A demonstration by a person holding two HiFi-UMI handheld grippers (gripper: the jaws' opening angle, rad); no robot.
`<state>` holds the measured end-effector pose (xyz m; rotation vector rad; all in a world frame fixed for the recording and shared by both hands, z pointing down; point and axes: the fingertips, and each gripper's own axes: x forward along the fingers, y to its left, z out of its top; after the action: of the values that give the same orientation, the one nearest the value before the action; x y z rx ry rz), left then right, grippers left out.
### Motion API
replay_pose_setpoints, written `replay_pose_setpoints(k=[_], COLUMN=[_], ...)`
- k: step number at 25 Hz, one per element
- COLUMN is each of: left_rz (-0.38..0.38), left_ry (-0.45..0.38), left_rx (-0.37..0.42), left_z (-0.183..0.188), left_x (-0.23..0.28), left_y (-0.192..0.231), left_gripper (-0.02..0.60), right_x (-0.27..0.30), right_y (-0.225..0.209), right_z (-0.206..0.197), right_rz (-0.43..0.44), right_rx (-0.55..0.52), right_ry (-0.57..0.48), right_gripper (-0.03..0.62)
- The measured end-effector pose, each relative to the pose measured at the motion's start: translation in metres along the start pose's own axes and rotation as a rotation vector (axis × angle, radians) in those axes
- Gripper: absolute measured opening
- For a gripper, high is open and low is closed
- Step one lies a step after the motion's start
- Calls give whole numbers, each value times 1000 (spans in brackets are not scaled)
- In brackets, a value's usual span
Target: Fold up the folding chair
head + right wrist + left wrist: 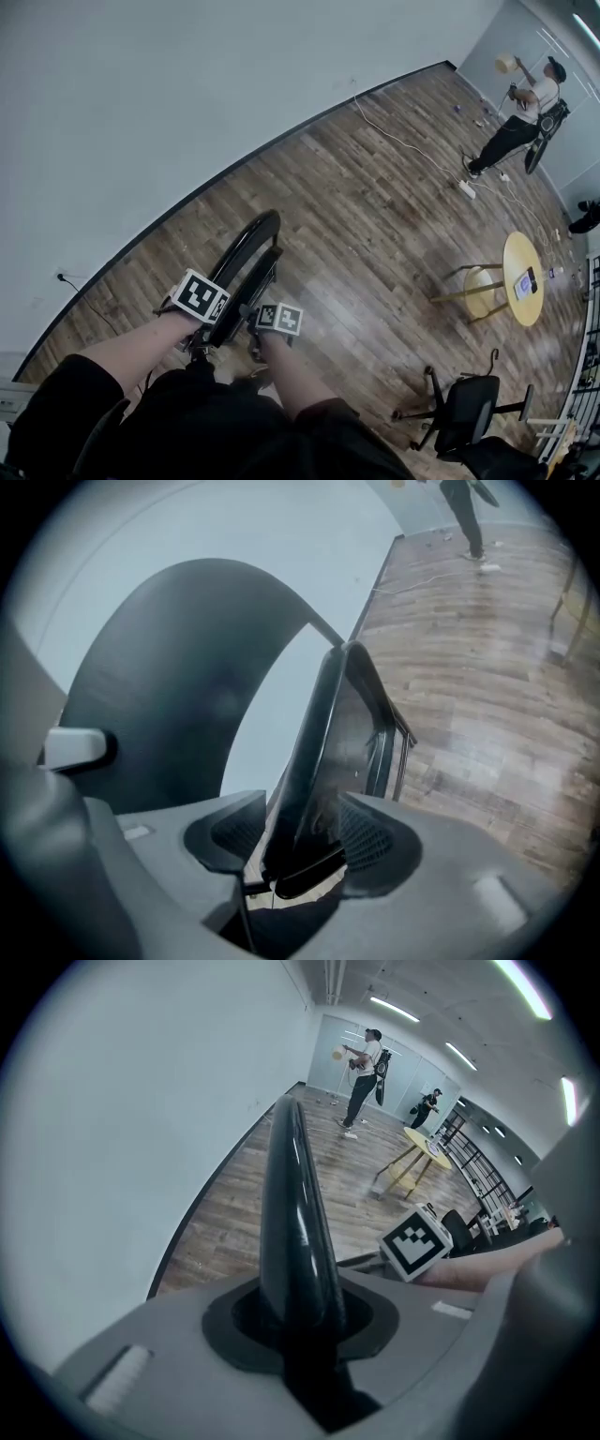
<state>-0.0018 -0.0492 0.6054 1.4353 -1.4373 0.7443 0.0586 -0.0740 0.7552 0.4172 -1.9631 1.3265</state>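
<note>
The folding chair (246,267) is stood on the wood floor (375,216) near the wall (141,94). Its rim is clamped by the left gripper (302,1335); its seat edge is straddled — not pinched — by the right gripper (298,850), jaws parted. A yellow table (522,278) and an office chair (466,406) are set well apart.

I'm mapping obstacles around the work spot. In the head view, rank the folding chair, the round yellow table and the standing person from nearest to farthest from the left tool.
1. Folding chair: gripped in the left tool, bottom centre.
2. Round yellow table: out on the floor, at the right.
3. Standing person: far top right corner.
</note>
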Motion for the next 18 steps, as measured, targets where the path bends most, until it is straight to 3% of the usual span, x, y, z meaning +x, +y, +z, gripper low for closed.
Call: replay_pose_setpoints(k=[4,9,13,18], left_rz=[13,31,26,37], left_ry=[-6,-15,-27,-29], left_rx=[17,32,49,131], left_z=[0,2,4,5], left_x=[3,3,3,0], left_y=[-2,3,1,0], left_gripper=[81,81,81,80], right_x=[-33,-75,-99,-120], right_y=[0,14,50,102], right_z=[-4,3,19,41], right_rz=[49,99,143,130], right_rx=[-81,-290,-492,-810], right_ry=[-11,-31,-46,-83], right_gripper=[236,236,236,236])
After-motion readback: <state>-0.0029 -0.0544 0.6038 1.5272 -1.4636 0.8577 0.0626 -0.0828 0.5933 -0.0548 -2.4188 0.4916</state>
